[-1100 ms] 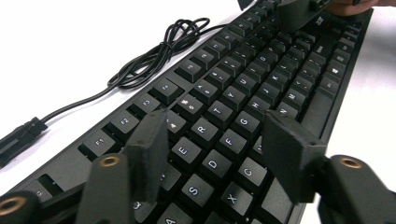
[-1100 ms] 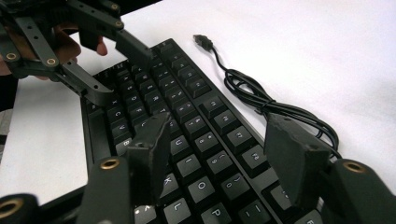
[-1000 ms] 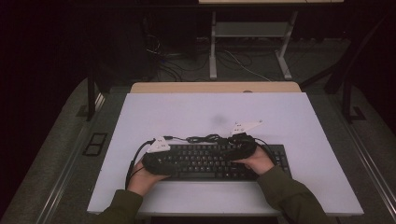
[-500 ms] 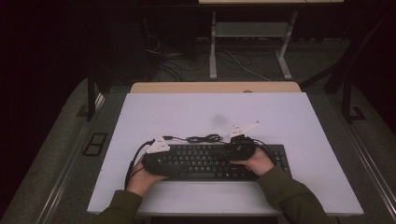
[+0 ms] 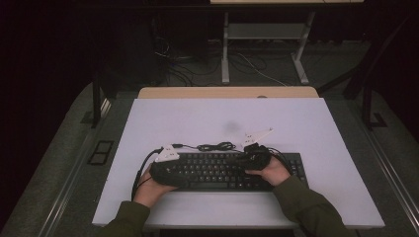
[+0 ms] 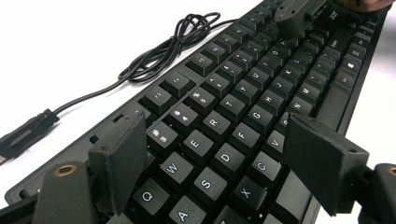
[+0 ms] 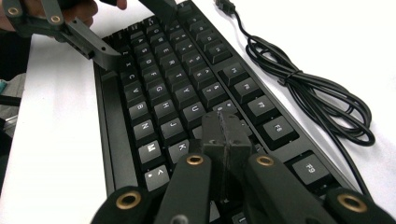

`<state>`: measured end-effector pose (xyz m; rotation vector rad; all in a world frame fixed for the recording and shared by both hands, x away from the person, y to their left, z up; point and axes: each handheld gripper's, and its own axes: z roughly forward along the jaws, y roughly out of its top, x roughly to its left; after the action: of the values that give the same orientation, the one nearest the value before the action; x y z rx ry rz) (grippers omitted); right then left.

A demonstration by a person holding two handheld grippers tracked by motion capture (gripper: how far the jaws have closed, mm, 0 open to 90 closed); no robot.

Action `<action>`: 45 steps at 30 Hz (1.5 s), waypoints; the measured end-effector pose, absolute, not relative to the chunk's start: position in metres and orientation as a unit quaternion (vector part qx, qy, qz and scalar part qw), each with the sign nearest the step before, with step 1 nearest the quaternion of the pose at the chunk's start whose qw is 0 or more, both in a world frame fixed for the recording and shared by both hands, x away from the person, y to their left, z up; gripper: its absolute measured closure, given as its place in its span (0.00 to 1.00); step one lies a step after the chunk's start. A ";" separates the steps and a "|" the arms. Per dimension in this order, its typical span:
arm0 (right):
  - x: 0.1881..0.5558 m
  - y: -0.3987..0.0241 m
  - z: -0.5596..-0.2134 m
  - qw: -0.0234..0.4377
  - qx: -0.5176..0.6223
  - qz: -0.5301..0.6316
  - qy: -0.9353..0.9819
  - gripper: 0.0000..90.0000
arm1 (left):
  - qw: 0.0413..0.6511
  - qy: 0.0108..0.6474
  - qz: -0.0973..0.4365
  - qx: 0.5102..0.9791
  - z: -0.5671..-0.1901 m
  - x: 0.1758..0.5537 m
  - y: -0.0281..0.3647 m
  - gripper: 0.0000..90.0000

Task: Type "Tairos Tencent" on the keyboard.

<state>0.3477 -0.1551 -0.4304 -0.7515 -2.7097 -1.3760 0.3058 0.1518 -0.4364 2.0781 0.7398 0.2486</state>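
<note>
Black keyboard [image 5: 227, 170] lies at the white desk's [image 5: 197, 118] 6 o'clock edge, left claw [image 6: 219, 158] spread over its keys, right claw [image 7: 223, 135] pressed together, likely to tap single keys.

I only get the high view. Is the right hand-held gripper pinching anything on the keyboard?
Observer: No. The right hand-held gripper is shut on nothing. Its jaws have just been closing, by the keyboard's J and K keys.
Operator: And the left one?
Observer: The left hand-held gripper is open. Its jaws have just been opening, with nothing pinched and the W, E and D keys showing in the gap.
Operator: Is the cable plugged in?
Observer: No, the cable's plug lies free.
</note>
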 end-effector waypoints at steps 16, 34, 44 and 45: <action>0.347 -0.149 -0.438 -0.002 -0.233 -0.419 -0.878 0.99 | 0.443 0.298 0.103 0.839 -0.436 0.306 0.152 0.23; 0.346 -0.149 -0.435 -0.005 -0.233 -0.426 -0.874 0.99 | 0.444 0.297 0.105 0.839 -0.436 0.306 0.152 0.23; 0.349 -0.155 -0.428 -0.004 -0.251 -0.462 -0.851 0.64 | 0.445 0.301 0.106 0.837 -0.435 0.305 0.153 0.23; 0.349 -0.155 -0.428 -0.006 -0.254 -0.463 -0.849 0.57 | 0.445 0.301 0.106 0.837 -0.435 0.305 0.153 0.23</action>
<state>0.3489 -0.1554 -0.4284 -0.8014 -2.6784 -1.4612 0.3051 0.1526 -0.4346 2.0732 0.7454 0.2616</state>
